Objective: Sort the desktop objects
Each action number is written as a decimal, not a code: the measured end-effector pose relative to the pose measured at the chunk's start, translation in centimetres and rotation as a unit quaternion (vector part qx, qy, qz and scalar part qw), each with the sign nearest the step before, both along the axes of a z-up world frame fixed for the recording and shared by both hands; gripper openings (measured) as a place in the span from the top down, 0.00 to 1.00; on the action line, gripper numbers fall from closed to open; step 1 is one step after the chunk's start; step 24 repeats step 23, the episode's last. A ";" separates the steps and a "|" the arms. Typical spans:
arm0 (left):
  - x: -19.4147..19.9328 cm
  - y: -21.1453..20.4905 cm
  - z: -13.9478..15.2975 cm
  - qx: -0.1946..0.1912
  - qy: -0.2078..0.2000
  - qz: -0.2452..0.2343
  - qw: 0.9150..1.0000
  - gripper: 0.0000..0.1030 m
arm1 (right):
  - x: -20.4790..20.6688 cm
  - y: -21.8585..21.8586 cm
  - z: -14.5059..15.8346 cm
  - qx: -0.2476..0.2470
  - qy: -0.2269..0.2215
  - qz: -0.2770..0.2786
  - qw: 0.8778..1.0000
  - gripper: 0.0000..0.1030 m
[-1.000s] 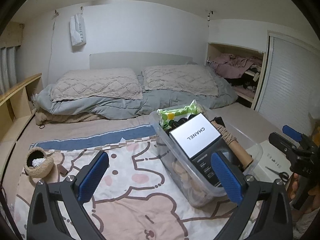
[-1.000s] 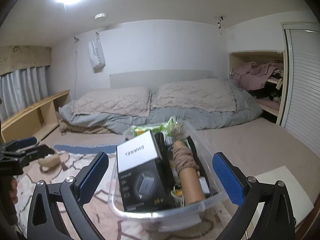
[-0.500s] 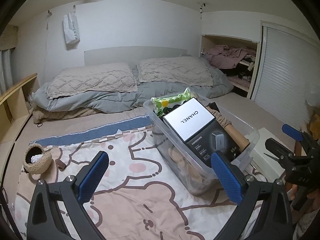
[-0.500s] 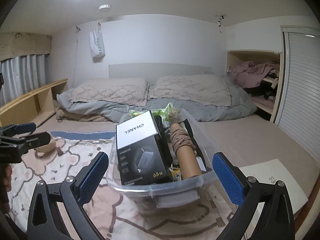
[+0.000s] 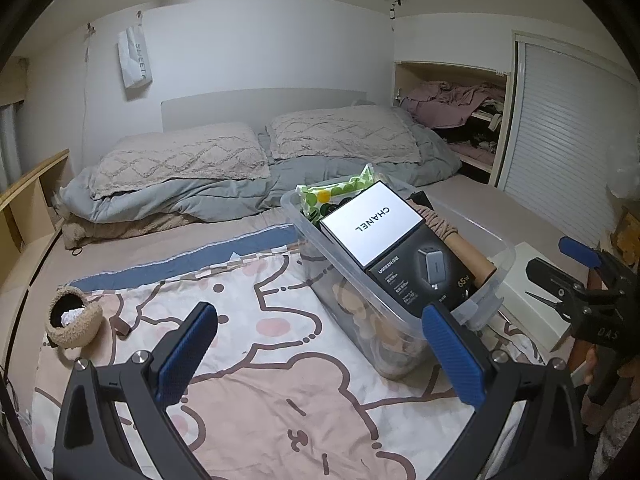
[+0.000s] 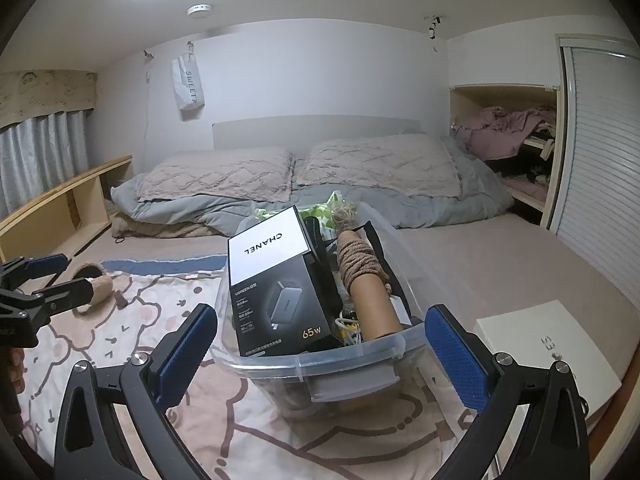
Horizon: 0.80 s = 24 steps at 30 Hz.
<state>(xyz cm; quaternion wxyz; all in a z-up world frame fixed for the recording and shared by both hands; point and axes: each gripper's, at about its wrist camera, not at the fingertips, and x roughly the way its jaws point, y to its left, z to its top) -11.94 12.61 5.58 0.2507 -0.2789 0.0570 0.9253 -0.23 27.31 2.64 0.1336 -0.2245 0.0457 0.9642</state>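
Left claw [image 5: 320,350] wide open, empty; right claw [image 6: 322,350] likewise, near bin [image 6: 348,364].

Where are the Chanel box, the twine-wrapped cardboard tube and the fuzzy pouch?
Chanel box [image 6: 267,249]: right wrist view, on its white lid.
Twine-wrapped cardboard tube [image 6: 370,296]: right wrist view, on the bare cardboard below the twine.
Fuzzy pouch [image 5: 72,322]: left wrist view, on its woolly rim.
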 end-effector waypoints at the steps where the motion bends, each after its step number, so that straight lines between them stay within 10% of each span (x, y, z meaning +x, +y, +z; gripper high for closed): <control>1: 0.0 0.0 0.0 0.001 0.000 0.000 1.000 0.00 | 0.0 -0.1 0.0 0.002 0.001 0.001 1.000 0.00; 24: 0.0 -0.5 0.0 0.004 0.001 0.004 1.000 0.00 | 0.1 -0.3 0.0 0.009 -0.003 0.007 1.000 0.00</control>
